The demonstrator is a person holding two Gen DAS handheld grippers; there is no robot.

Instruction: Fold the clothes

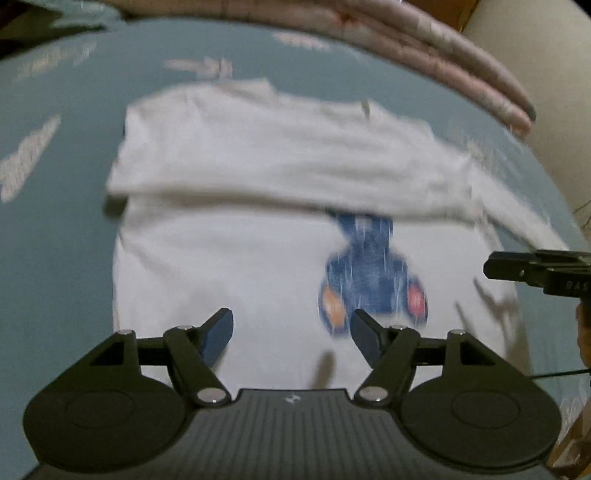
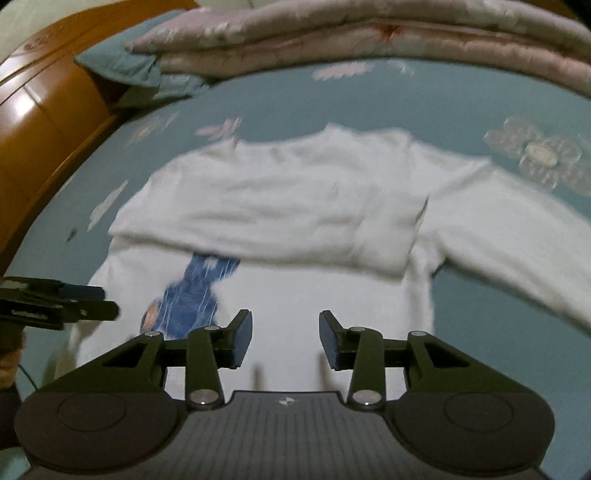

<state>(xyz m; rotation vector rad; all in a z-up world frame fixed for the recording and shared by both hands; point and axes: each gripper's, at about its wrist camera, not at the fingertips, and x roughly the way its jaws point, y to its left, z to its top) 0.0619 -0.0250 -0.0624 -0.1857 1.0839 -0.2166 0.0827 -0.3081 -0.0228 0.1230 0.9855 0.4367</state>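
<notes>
- Blurring smears both wrist views; the blue print (image 1: 369,273) on the white sweater (image 1: 240,258) cannot be read, and its far sleeve runs out of the right wrist view.
- White sweater lies on the bed (image 1: 55,258), one sleeve folded across the chest, partly covering the print.
- Left hand-held gripper (image 1: 291,328): jaws apart, nothing between them, hovering above the sweater's lower part.
- Right hand-held gripper (image 2: 286,332): jaws apart, narrower gap, empty, over the hem area.
- Each gripper shows at the edge of the other's view.
- Folded pink quilt (image 2: 332,33) lies at the far edge; wooden bed frame (image 2: 44,122) at left.
</notes>
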